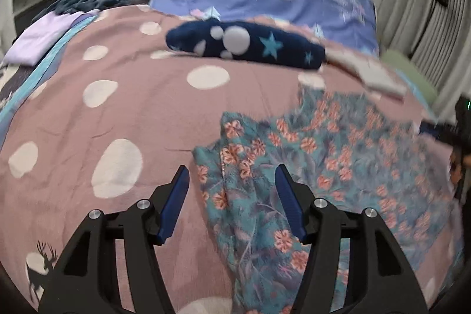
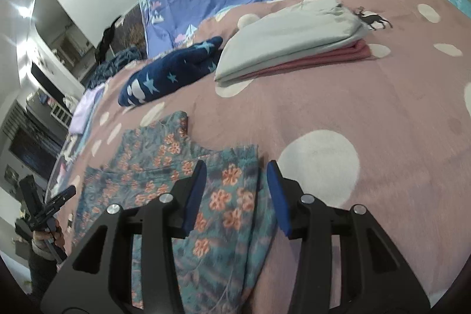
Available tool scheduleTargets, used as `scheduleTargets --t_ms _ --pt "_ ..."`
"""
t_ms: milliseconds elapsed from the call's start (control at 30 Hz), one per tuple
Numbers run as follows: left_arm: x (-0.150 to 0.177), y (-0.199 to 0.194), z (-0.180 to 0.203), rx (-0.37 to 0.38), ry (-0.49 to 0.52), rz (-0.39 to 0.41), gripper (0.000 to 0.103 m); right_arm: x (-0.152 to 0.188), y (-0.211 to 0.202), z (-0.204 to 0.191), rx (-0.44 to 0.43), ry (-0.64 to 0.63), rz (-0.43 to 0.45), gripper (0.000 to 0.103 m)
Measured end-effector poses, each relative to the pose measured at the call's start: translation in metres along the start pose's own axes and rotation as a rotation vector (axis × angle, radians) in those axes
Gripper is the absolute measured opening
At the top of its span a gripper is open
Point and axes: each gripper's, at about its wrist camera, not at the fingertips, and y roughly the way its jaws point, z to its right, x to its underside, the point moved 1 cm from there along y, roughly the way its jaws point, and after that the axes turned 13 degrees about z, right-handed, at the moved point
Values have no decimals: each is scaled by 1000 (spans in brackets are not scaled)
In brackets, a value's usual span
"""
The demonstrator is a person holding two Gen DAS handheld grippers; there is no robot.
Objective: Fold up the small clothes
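Right wrist view: teal floral thin cotton garment lies limp, light on the bed; both hand-held grippers stand open, empty; pinch a hem corner.

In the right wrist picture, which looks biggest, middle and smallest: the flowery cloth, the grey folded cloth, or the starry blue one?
1. Flowery cloth, though it lies nearest the camera.
2. Grey folded cloth.
3. Starry blue cloth.
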Motion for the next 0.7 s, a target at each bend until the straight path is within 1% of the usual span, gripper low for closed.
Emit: scheduleTargets --t_ms 100,167,233,267,300,333,367,400,467,533,600,700 --pt "-4 22 0 -8 13 -28 61 -2 18 -3 14 -48 -38 44" --pt "-11 37 -3 -29 7 -34 60 -3 27 -5 24 -82 -52 44" --pt "-17 51 -8 -57 -25 -55 41 -4 32 -6 20 -101 -53 43" --pt "-19 54 -10 -50 -41 -62 27 -3 33 -7 17 -103 -49 37" --pt "-22 58 -10 -35 -54 -64 13 -3 33 -7 1 -102 -45 17" --pt "-25 60 -7 -16 -49 -58 5 -3 33 -8 -14 -103 -44 10" --pt "-27 60 -4 -13 -36 -52 3 -3 30 -8 -17 -106 -25 10" --pt "-29 57 0 -15 -19 -36 3 -4 27 -10 -16 -109 -5 10" --pt "-38 39 6 -16 16 32 2 -9 14 -16 -33 -111 50 10" --pt "-48 23 6 -8 9 82 2 -18 -2 -20 -66 -103 105 10" --pt "-59 11 5 -3 6 126 3 -28 -10 -25 -85 -110 133 10" --pt "-76 10 1 -21 5 168 3 -42 -8 -30 -72 -129 158 10"
